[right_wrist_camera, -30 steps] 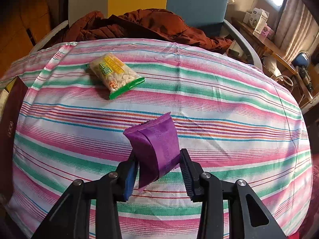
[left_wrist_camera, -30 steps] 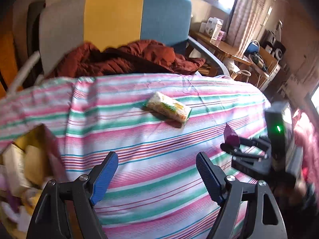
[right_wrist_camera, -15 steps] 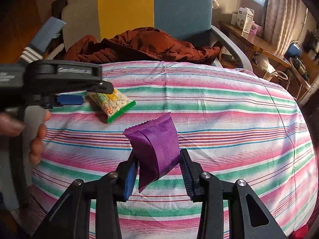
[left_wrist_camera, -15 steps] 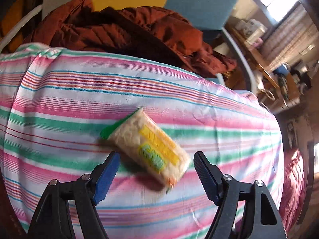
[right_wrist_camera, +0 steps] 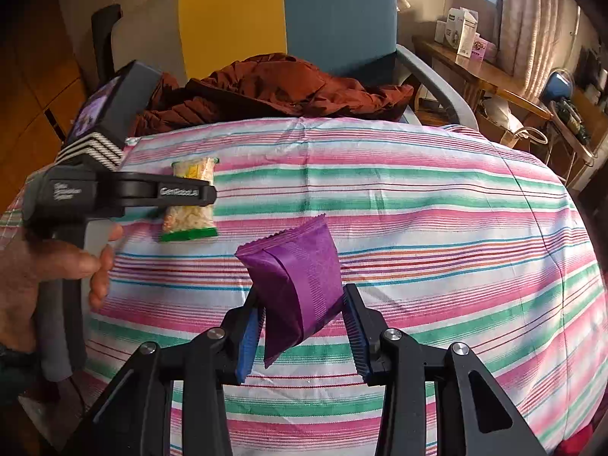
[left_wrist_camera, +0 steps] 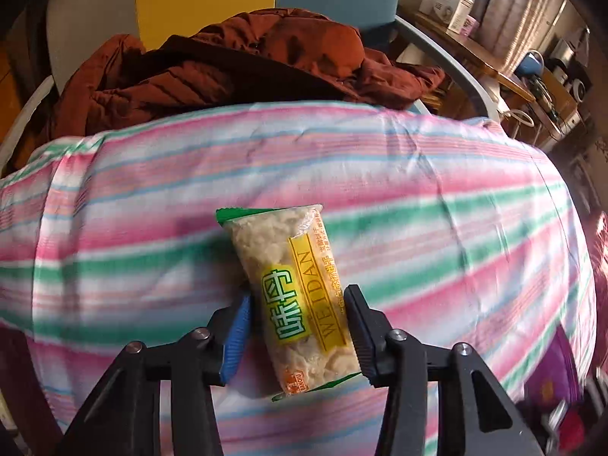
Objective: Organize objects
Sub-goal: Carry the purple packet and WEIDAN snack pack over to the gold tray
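Observation:
A clear rice-snack packet (left_wrist_camera: 288,266) with a yellow and green label lies on the striped cloth (left_wrist_camera: 437,228). My left gripper (left_wrist_camera: 298,315) points steeply down over it. Its jaws are closing, and both pads touch the packet's long sides near its near end. In the right wrist view the same packet (right_wrist_camera: 190,216) shows under the left gripper (right_wrist_camera: 197,193), which a hand (right_wrist_camera: 57,266) holds. My right gripper (right_wrist_camera: 304,323) is shut on a purple snack packet (right_wrist_camera: 300,285) and holds it upright above the cloth.
A rust-brown jacket (left_wrist_camera: 235,64) is heaped on a chair with a yellow and blue back (right_wrist_camera: 285,11) just beyond the cloth's far edge. A wooden desk (right_wrist_camera: 490,76) with boxes stands at the right. The cloth drops away at its right and left edges.
My left gripper has come forward and down onto the rice-snack packet, and its jaws have narrowed from wide open to the packet's sides. The right gripper still holds the purple packet, barely moved.

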`<state>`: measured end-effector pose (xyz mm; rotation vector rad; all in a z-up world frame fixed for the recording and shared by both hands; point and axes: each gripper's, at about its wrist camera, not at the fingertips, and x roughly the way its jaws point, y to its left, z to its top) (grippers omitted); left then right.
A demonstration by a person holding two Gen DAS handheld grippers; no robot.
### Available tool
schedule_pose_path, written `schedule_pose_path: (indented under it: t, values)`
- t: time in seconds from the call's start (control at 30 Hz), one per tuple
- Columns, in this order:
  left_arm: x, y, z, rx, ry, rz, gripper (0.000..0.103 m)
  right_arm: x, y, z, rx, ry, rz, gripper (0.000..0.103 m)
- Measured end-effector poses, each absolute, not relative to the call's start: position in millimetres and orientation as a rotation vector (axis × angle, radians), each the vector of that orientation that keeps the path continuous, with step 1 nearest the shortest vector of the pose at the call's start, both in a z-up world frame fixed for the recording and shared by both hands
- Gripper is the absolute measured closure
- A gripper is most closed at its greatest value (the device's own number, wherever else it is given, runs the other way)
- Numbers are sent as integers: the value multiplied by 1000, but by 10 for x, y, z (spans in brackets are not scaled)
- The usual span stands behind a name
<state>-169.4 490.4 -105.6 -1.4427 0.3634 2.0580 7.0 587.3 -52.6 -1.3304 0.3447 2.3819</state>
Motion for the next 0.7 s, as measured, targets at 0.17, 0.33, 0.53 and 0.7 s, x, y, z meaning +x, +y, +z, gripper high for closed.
schedule_pose_path:
  t: [0.17,0.33,0.53,0.7]
  values:
    - [-1092,4388,-1019,-1388,442,1987,55,22,5853,-671,-1421,301,2348,62]
    - [-445,3965,-1022,-1349,426,1920,55,-26,5768,-784,-1544,364,2419,62]
    - [-81,3639,-1029,-1296,398,1919,55,-82,5568,-922,-1648,366,2470,61]
    - [-173,3624,-1050,-1309,365,1904,55,-107,5584,-1009,-1660,373,2448,49]
